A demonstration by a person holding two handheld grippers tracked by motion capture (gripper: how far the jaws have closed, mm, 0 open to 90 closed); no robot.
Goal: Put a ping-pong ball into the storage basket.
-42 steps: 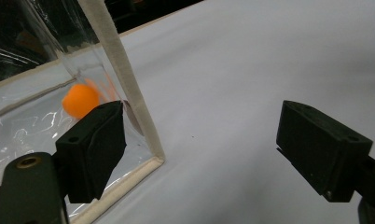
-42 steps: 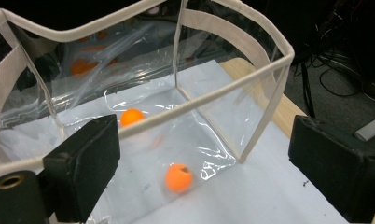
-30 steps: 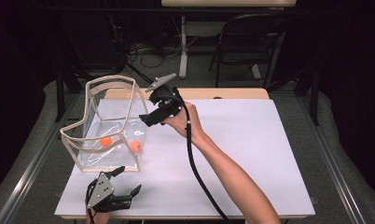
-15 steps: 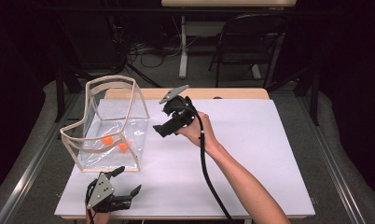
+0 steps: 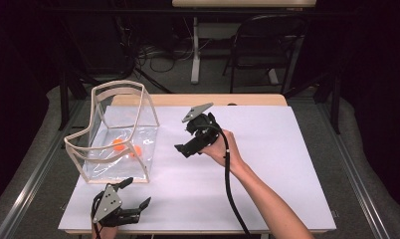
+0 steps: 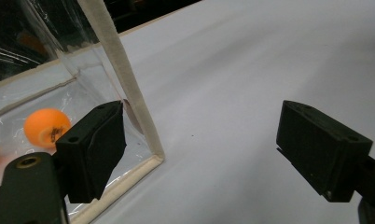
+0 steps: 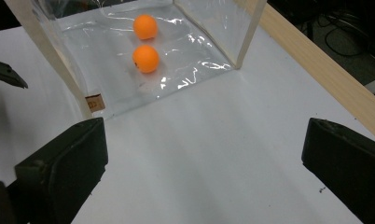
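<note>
On the white bench (image 5: 287, 169), a clear plastic bin (image 5: 119, 134) with cream edging holds two orange ping-pong balls (image 7: 146, 43). At its near corner, the left tongs (image 5: 131, 196) rest wide and empty. To the bin's right, the right tongs (image 5: 188, 139), jaws just spread wide, hold nothing.

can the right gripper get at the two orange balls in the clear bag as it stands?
Probably yes. The right gripper is open and empty beside the clear bag, whose top stands open. The orange balls lie on its floor, so it likely must go in from above, over the wall.
</note>
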